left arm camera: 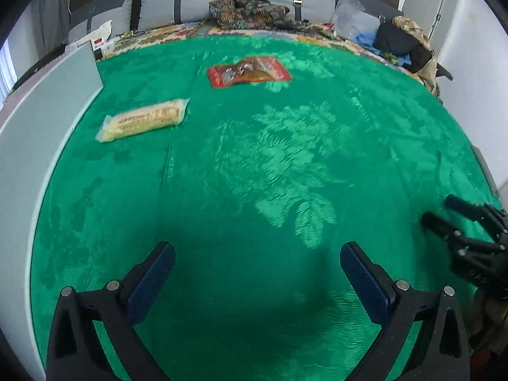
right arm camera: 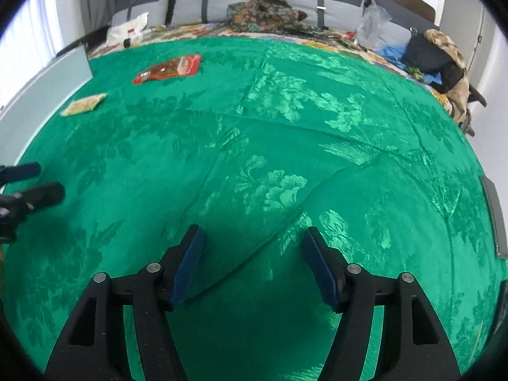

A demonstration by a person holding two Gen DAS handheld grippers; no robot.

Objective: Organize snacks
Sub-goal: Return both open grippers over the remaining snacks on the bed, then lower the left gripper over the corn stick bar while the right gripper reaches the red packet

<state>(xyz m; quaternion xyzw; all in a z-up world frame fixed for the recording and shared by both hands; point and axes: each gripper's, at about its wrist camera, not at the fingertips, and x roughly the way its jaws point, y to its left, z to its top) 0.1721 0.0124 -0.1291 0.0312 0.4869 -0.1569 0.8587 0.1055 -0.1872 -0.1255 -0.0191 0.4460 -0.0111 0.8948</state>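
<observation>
Two snack packs lie on the green patterned cloth (left arm camera: 285, 158). A yellow pack (left arm camera: 144, 120) rests at the left and a red pack (left arm camera: 249, 71) sits farther back; both also show far off in the right wrist view as the yellow pack (right arm camera: 84, 104) and red pack (right arm camera: 168, 69). My left gripper (left arm camera: 257, 250) hangs open over bare cloth, well short of both packs. My right gripper (right arm camera: 252, 235) is open too, with only cloth between its fingers. Each gripper appears at the edge of the other's view: the right gripper (left arm camera: 439, 211) and the left gripper (right arm camera: 47, 181).
A pale grey-blue panel (left arm camera: 41, 133) borders the cloth on the left. Behind the cloth are grey cushions (left arm camera: 158, 6), a heap of patterned fabric (left arm camera: 250, 11), a clear plastic bag (left arm camera: 349, 16) and dark clothes (left arm camera: 406, 39). A grey flat object (right arm camera: 493, 216) lies at the cloth's right edge.
</observation>
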